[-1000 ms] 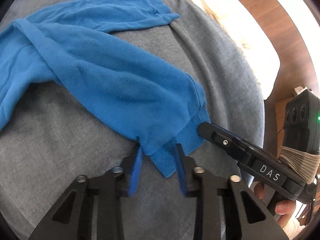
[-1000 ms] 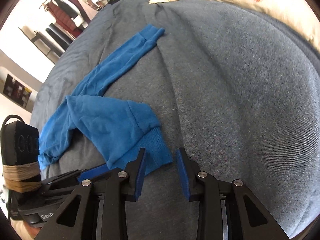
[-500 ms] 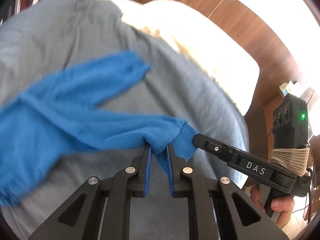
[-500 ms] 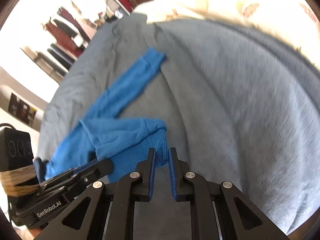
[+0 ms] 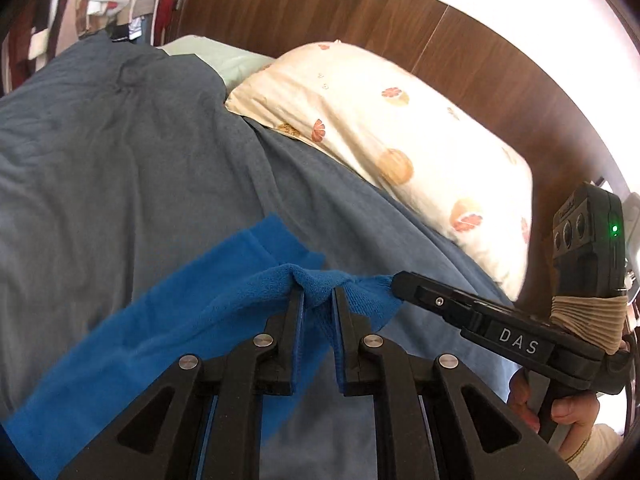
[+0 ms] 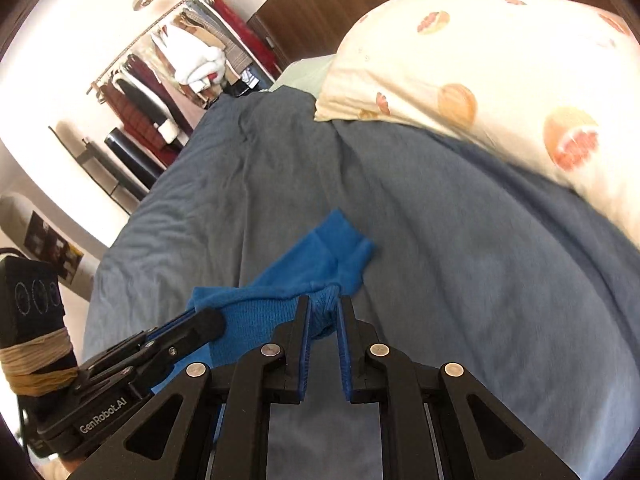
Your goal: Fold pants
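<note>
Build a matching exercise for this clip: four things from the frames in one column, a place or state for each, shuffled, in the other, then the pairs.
Things:
1. blue pants
2. pillow
3. left gripper
4. clothes rail

Places or states:
A. against the wall beyond the bed, hung with garments
B. shut on a ribbed cuff
C. lying at the wooden headboard, printed with citrus slices
D. one leg pinched by both grippers, the other leg's cuff flat on the grey blanket

Pairs: 1-D, 2-C, 3-B, 4-A
</note>
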A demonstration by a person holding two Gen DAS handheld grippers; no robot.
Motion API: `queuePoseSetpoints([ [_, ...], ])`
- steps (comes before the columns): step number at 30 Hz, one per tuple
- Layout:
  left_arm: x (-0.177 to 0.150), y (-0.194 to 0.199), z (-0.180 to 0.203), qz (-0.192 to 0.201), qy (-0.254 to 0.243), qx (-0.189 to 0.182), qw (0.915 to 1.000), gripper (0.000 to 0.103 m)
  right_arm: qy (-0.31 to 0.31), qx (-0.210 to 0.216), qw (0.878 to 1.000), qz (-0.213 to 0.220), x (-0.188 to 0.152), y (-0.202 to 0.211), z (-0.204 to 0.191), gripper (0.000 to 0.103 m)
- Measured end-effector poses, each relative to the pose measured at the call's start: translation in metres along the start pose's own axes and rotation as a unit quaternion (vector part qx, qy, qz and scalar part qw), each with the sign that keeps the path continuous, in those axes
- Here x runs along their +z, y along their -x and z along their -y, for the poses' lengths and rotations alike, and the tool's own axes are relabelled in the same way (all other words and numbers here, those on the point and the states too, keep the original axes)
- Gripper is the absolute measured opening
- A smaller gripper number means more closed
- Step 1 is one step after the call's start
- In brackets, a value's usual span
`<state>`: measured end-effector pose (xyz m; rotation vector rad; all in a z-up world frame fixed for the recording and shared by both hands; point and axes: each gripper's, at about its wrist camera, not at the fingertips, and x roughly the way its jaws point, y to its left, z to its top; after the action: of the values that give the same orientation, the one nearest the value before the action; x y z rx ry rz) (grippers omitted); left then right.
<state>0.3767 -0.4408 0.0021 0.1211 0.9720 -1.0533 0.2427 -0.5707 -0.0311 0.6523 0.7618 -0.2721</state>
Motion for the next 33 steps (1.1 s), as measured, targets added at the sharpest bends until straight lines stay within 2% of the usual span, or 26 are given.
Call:
queuePoseSetpoints([
  [3, 0.016, -0.022, -0.013, -0.018, 0.001, -0.001, 0.9998, 0.013, 0.0, -0.009, 1.0, -0.001, 0.018, -0.018, 0.002, 0.012],
  [4, 0.021, -0.028, -0.016, -0.023, 0.0, 0.001, 0.9997, 0.013, -0.002, -0.012, 1.0, -0.002, 0.023, -0.024, 0.004, 0.01],
  [5, 0.022, -0.033, -0.02, -0.028, -0.001, 0.003, 0.9996, 0.013, -0.003, -0.019, 1.0, -0.002, 0.03, -0.031, 0.006, 0.002],
  [12, 0.043, -0.078, -0.033, -0.059, -0.006, 0.006, 0.9982, 0.013, -0.005, -0.04, 0.999, -0.017, 0.052, -0.059, 0.022, 0.002],
  [17, 0.051, -0.102, -0.038, -0.072, 0.0, 0.01, 0.9974, 0.015, 0.03, -0.066, 0.997, -0.039, 0.052, -0.069, 0.023, 0.003],
  [19, 0.055, -0.109, -0.04, -0.077, 0.002, 0.015, 0.9969, 0.018, 0.036, -0.07, 0.996, -0.043, 0.054, -0.072, 0.024, 0.003],
  [20, 0.056, -0.11, -0.04, -0.079, 0.001, 0.013, 0.9968, 0.024, 0.038, -0.072, 0.996, -0.045, 0.055, -0.073, 0.024, 0.003],
  [21, 0.058, -0.11, -0.039, -0.079, -0.001, 0.008, 0.9968, 0.036, 0.041, -0.076, 0.995, -0.045, 0.057, -0.074, 0.024, 0.003],
  [23, 0.06, -0.104, -0.034, -0.068, -0.018, 0.003, 0.9975, 0.052, 0.044, -0.08, 0.995, -0.044, 0.06, -0.073, 0.024, 0.008],
  [24, 0.061, -0.1, -0.031, -0.062, -0.028, 0.004, 0.9977, 0.054, 0.045, -0.081, 0.995, -0.044, 0.062, -0.073, 0.024, 0.01],
  [26, 0.063, -0.091, -0.028, -0.056, -0.047, -0.001, 0.9973, 0.056, 0.049, -0.082, 0.995, -0.041, 0.065, -0.07, 0.023, 0.024],
  [29, 0.061, -0.073, -0.03, -0.059, -0.055, -0.015, 0.9966, 0.057, 0.065, -0.087, 0.993, -0.038, 0.071, -0.066, 0.018, 0.027],
  [33, 0.041, -0.034, -0.054, -0.066, -0.071, 0.014, 0.9952, 0.057, 0.1, -0.081, 0.99, -0.053, 0.076, -0.067, 0.005, 0.029],
])
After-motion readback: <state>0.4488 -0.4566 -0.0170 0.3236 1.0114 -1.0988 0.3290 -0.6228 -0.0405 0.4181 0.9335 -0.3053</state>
